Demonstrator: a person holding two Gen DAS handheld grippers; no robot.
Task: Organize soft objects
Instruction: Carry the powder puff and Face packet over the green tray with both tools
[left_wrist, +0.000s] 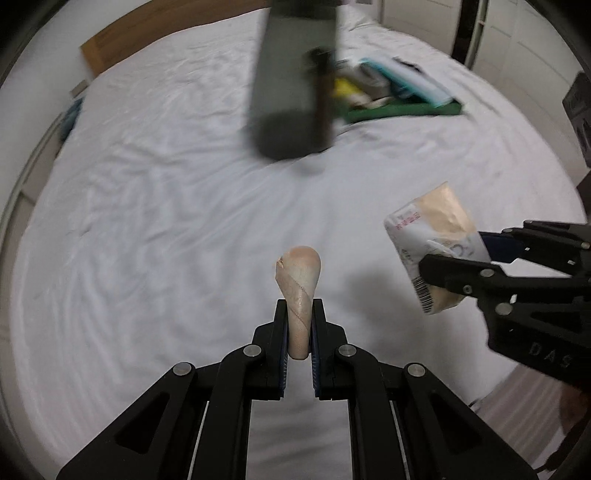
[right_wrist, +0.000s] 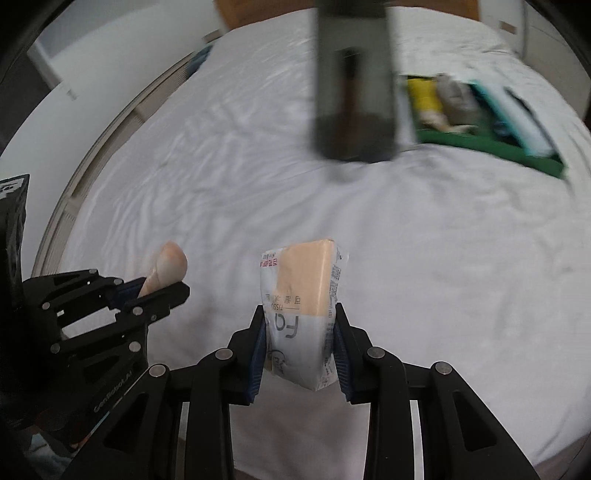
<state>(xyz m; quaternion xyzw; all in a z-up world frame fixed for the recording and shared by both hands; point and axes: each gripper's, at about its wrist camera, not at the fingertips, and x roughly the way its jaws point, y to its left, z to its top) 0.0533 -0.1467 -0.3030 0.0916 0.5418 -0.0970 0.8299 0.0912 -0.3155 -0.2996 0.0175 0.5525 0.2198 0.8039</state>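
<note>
Left wrist view only: the barcode edge of the tissue pack (left_wrist: 430, 251) and the outer side of the right gripper (left_wrist: 456, 258), which enters from the right edge.
Right wrist view only: the printed front of the tissue pack (right_wrist: 304, 306), with "TISSU" lettering and red characters, and the left gripper (right_wrist: 166, 286) seen from its side at the left edge.
Both views: a white wrinkled bed sheet (left_wrist: 147, 206), a blurred dark grey upright object (left_wrist: 291, 85) in the upper middle, and a green tray (left_wrist: 406, 110) beyond it on the sheet, crowded with yellow, teal and pale items too blurred to name.
Beige roll (left_wrist: 299, 291): a soft, pale pink-beige rolled piece with a rounded top and a diagonal seam line; it stands up out of the left gripper, above the sheet.
Tissue pack look: clear-and-white wrapper over a peach-tan block, slightly crumpled, tilted, lifted off the sheet.
Left gripper state: jaws pressed tight on the lower part of the beige roll, blue pads against both its sides.
Right gripper state: jaws partly apart, blue pads clamped on both sides of the tissue pack's lower half.
Spacing: the two held things hang near each other, apart, with the tray well beyond them.
</note>
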